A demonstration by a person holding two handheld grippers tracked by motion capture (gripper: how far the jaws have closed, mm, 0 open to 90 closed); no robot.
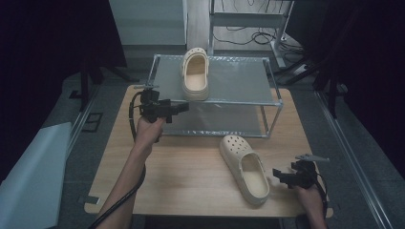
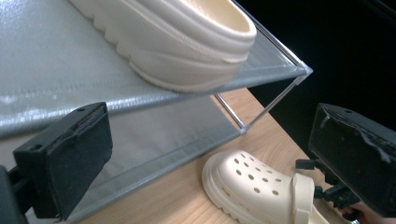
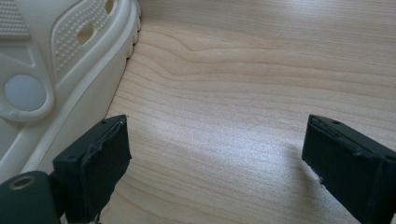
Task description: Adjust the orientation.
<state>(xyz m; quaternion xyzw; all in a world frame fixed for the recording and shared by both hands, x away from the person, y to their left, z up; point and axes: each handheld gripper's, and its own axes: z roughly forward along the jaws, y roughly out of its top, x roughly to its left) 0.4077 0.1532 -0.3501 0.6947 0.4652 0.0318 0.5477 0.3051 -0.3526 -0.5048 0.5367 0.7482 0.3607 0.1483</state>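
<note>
A cream clog (image 1: 195, 74) lies on the top shelf of a metal rack (image 1: 239, 81), toe pointing away from me. Its sole fills the top of the left gripper view (image 2: 177, 42). My left gripper (image 1: 183, 108) hovers just in front of the rack's left side, below that clog, open and empty (image 2: 210, 158). A second cream clog (image 1: 246, 169) rests on the wooden table (image 1: 186, 167) at the front right (image 2: 252, 186). My right gripper (image 1: 280, 175) is open just to the right of this clog's heel, low over the wood (image 3: 215, 163). The clog's side and strap rivet (image 3: 60, 60) sit beside its left jaw.
The rack has a lower shelf (image 1: 224, 121) of the same grey sheet, with thin metal posts at the corners (image 1: 265, 121). Bare wood stretches across the table's left and middle. The table's front edge lies close under the right hand. Dark floor and cables lie beyond the rack.
</note>
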